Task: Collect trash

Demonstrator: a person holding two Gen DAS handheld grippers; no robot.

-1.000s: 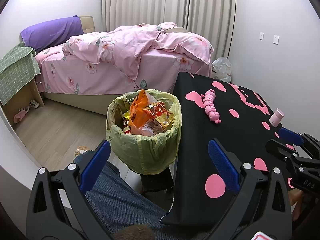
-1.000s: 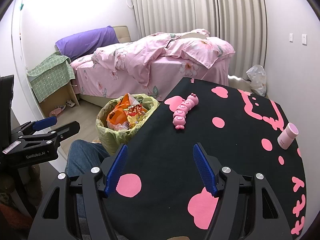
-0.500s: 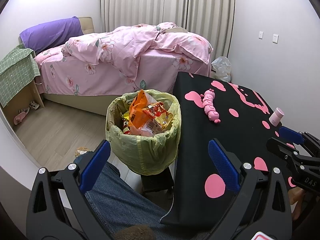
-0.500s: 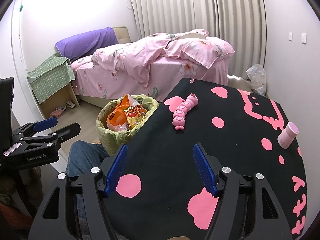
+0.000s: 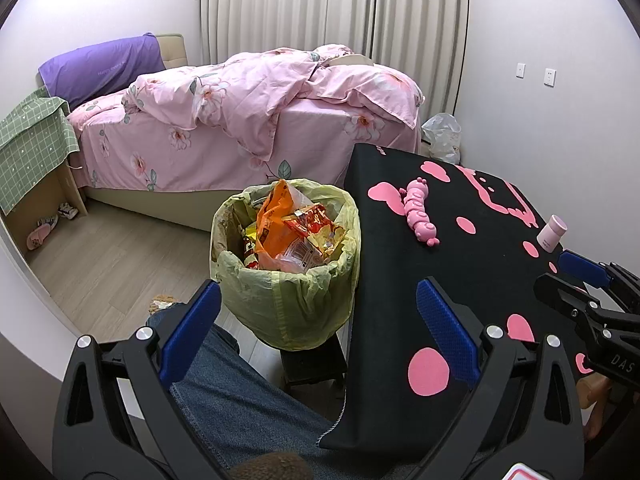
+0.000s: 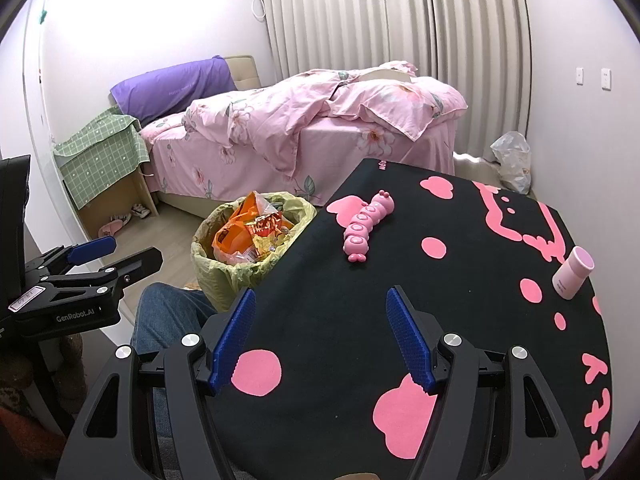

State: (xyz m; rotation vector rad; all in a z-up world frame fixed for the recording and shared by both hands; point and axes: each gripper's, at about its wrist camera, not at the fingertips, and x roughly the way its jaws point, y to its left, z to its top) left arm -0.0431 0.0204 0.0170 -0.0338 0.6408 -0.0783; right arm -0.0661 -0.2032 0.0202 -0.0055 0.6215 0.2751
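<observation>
Item: lined trash bin [image 5: 286, 276], centre of the left wrist view, left of centre in the right wrist view, standing off the black table mat's [image 6: 460, 280] left edge. It lies ahead of the left gripper [image 5: 318, 326], the nearer one; the right gripper [image 6: 320, 340] hovers over the mat, bin to its upper left. Both sets of jaws stand wide, empty. Contents: orange and red-yellow snack wrappers heaped to the rim; yellow-green liner folded over. No loose trash shows on the mat; pink caterpillar toy [image 6: 366, 226] and small pink bottle [image 6: 572, 274] remain.
</observation>
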